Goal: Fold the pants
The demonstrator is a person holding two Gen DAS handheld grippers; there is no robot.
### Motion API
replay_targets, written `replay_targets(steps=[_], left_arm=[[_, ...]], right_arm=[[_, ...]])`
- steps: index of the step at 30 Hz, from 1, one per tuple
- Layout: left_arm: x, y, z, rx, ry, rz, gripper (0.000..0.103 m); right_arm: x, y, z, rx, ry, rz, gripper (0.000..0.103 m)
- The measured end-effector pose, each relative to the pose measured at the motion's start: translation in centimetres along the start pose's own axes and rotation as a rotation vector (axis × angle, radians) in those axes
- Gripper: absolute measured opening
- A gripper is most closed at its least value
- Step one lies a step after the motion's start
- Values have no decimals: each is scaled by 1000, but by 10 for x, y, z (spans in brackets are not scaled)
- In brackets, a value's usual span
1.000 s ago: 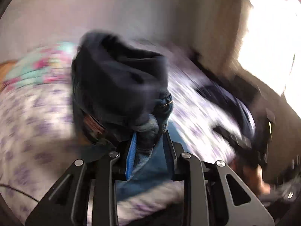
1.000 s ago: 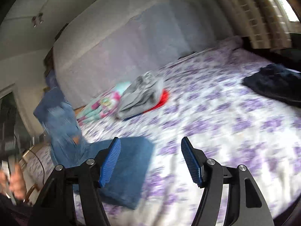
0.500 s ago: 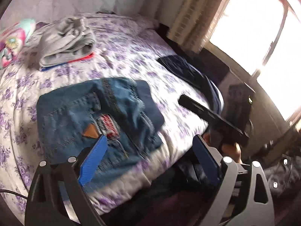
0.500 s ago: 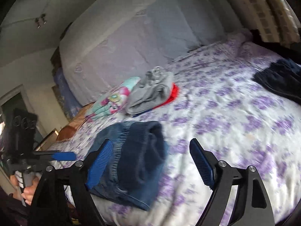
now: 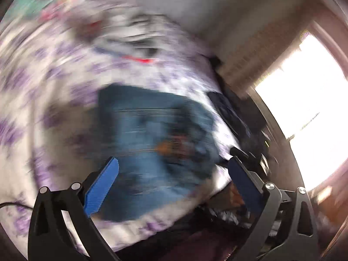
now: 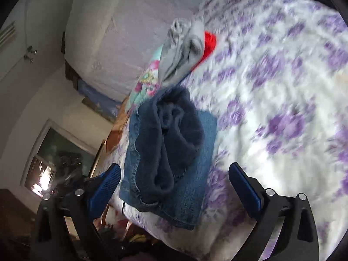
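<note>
Folded blue jeans (image 6: 171,163) lie near the edge of a bed with a purple-flowered cover (image 6: 282,100); their dark fleecy lining bulges on top. In the blurred left wrist view the jeans (image 5: 156,143) lie as a blue block on the bed. My left gripper (image 5: 174,174) is open and empty, just above the jeans. My right gripper (image 6: 175,181) is open and empty, its fingers either side of the jeans' near end, not touching them.
A folded grey garment (image 6: 182,50) on something red lies farther back, next to a colourful pillow (image 6: 148,80). A dark garment (image 5: 228,113) lies at the bed's right side. A bright window (image 5: 304,100) is on the right. The bed edge runs below the jeans.
One second ago my left gripper held the jeans up; it let go and they now lie folded on the bed. Both grippers have swung closer over them; the left view is blurred by motion.
</note>
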State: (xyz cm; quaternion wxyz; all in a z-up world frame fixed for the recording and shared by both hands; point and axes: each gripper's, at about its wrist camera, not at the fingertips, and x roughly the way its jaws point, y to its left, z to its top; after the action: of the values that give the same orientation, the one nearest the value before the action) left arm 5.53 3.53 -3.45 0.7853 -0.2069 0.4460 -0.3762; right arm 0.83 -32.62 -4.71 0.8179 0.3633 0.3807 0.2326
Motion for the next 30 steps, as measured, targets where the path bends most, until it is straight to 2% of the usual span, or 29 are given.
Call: replay_targets(steps=[2,3,4,6,8,11,13,16,17,19,24,28,30], left_arm=[[8,29,0,-102,7,14,98],[14,33,0,-102,11,29,98],[24,31,0,-82,20,44,98],[43,19,1,-42,46,21,98],[55,6,3,26,46,69,98],[75,12,9,21,62,80,98],[82,15,7,36,85,94,94],[68,6,3,82,54,117,76],[60,3,3,80,42,100,74],[49,-5,4,83,25,79,73],[32,-35,5,148,-20,94,73],[24,-47,29,163,-75,76,73],[24,-54,56,173,-94,75,73]], right_arm=[[15,9,-1,-38,39,8,100],[21,14,0,-50,63,16,100],[28,18,0,-58,85,19,100],[40,24,3,-55,119,-1,100],[46,27,3,-41,146,-35,100],[55,31,2,-80,169,-44,100],[57,37,1,-111,177,-92,76],[47,47,-3,-124,141,-116,60],[41,53,-4,-148,122,-120,58],[30,71,-8,-198,82,-111,55],[7,97,-2,-254,18,-73,55],[-1,115,20,-310,-19,-67,55],[-1,126,49,-347,-44,-77,55]])
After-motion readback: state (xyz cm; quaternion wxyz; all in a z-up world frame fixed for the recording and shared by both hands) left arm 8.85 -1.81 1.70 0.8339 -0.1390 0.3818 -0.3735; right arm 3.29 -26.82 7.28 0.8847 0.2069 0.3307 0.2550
